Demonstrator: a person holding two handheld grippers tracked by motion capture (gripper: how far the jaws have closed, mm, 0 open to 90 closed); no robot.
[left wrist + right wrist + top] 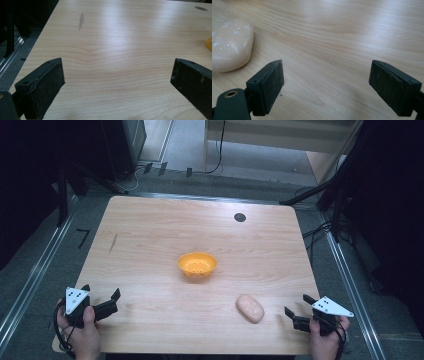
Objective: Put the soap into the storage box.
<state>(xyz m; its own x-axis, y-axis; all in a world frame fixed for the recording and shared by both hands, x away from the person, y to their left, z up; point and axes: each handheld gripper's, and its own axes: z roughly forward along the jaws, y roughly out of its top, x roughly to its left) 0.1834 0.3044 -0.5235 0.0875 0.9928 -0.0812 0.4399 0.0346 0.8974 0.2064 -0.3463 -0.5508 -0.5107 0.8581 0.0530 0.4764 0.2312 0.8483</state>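
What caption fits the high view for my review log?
Open left gripper and open right gripper rest at the wooden table's near corners; pale soap bar lies before the orange bowl.

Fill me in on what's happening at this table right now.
A person sits at a wooden table with a two-jaw gripper in each hand. The left gripper and the right gripper both rest near the front edge, jaws open and holding nothing. A pale pink soap bar lies just beside the right gripper, untouched. An orange bowl stands farther back near the middle of the table. Nothing has been picked up yet.
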